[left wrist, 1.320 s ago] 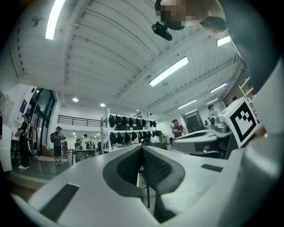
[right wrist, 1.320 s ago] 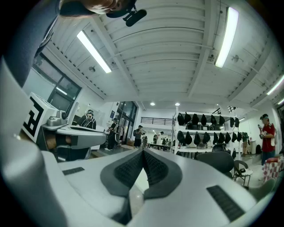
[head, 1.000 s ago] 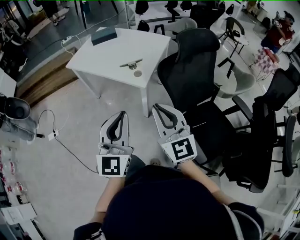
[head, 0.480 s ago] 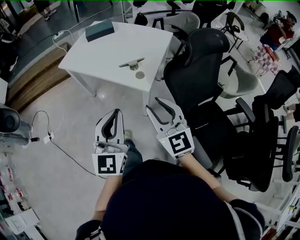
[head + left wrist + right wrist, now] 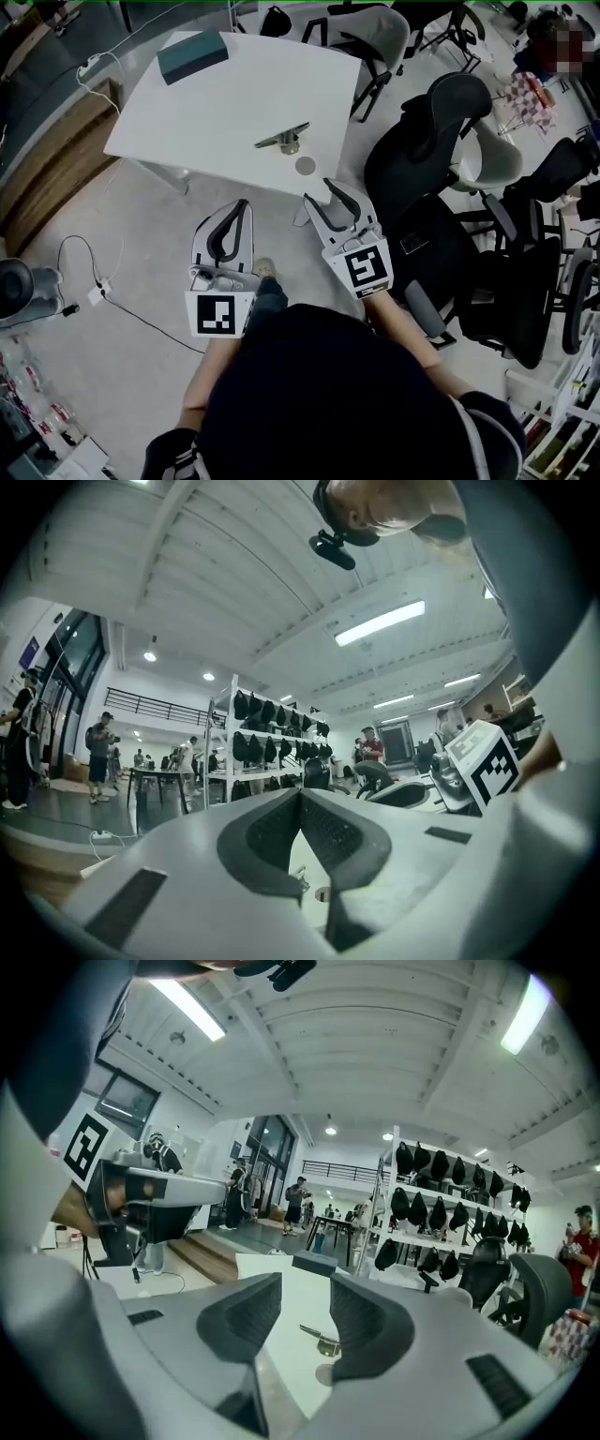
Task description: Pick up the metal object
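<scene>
A cable (image 5: pixel 103 281) trails over the floor at far left. On the white table (image 5: pixel 216 112), a dark box (image 5: pixel 192 56) lies at the far left corner. The left gripper (image 5: pixel 240 208) hangs over the floor just near of the table's near edge. Its jaws are together, tips meeting, with nothing between them. The metal object (image 5: pixel 281 138) lies flat on the table toward the near right edge, well apart from both grippers. A small round disc (image 5: pixel 306 165) sits just near of it, apart from it. The right gripper (image 5: pixel 319 195) is at the table's near right corner, its jaws opening and nothing between them. In its own view the metal object shows through the gap, farther off on the table. Black office chairs (image 5: pixel 431 141) crowd the right side.
</scene>
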Tool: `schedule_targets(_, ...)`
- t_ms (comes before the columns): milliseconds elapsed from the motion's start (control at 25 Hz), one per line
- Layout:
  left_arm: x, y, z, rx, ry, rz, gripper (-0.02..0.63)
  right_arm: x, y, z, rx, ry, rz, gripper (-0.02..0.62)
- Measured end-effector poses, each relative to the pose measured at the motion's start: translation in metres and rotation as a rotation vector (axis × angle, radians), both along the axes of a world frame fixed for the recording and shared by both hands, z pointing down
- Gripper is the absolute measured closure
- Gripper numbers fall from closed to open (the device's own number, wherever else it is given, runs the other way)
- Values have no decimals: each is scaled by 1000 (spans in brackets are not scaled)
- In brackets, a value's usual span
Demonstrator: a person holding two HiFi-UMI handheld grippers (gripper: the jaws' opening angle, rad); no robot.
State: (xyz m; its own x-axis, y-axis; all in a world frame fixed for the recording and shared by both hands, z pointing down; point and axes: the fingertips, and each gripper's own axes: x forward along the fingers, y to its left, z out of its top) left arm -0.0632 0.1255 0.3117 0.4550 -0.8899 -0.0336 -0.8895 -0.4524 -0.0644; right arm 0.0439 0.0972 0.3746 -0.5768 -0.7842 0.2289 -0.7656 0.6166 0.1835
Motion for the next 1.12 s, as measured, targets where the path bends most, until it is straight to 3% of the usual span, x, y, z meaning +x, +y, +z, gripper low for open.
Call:
schedule_targets(280,-28,-63,14,-42,14,109,583,-20,-52,24,-46,78,94,434)
schedule_targets(520,-45,-96,34,-92,52,126,583,-31,-81,51,-76,205,98,434)
schedule_targets(840,-52,-121,60,-126,22,116,583,-30,-121,93,-83,393,42,434)
schedule_targets(1120,-37,-158,66,-120,-44,104,583,-26,-165,145,-58,609,-107,434)
